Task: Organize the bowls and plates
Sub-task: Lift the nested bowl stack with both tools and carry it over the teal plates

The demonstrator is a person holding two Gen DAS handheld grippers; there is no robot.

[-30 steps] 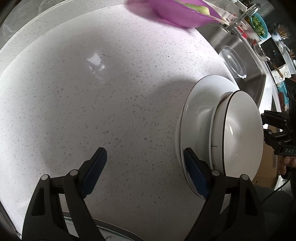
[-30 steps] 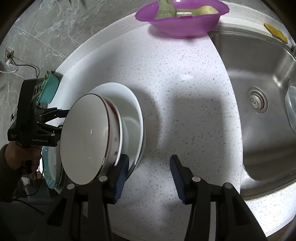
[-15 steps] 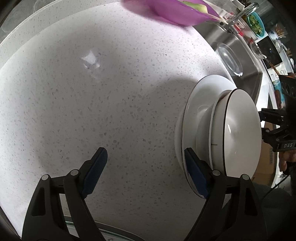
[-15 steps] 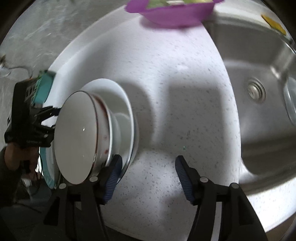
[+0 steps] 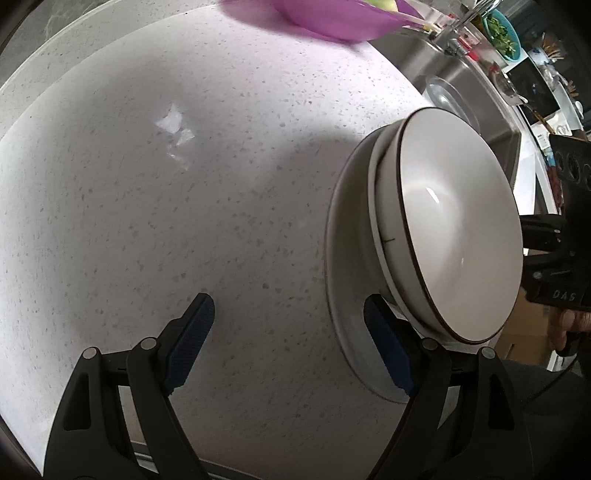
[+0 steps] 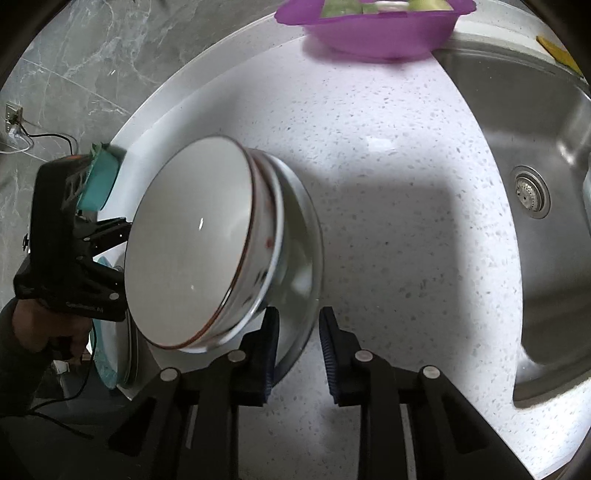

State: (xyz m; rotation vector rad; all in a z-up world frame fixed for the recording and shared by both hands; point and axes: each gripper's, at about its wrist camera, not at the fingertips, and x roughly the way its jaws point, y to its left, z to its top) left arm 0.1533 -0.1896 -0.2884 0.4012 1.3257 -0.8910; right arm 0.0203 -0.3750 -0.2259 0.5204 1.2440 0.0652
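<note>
A stack of white dishes stands between my two grippers on the speckled counter: a wide white plate (image 5: 341, 258) underneath and nested white bowls (image 5: 454, 236) on top, the upper one with a dark rim. In the right wrist view the bowls (image 6: 192, 247) and the plate (image 6: 306, 258) show at the left. My left gripper (image 5: 291, 343) is open, its right finger at the plate's rim. My right gripper (image 6: 299, 347) has its jaws narrowly apart around the plate's edge; I cannot tell whether they grip it.
A purple bowl (image 6: 376, 26) with green pieces sits at the counter's back. A steel sink (image 6: 535, 192) lies to the right, with a clear lid (image 5: 448, 99) in it. A teal plate (image 6: 107, 362) lies at the left counter edge.
The right gripper's jaws have narrowed and now straddle the plate's rim. The dish stack appears nearer and larger in both views.
</note>
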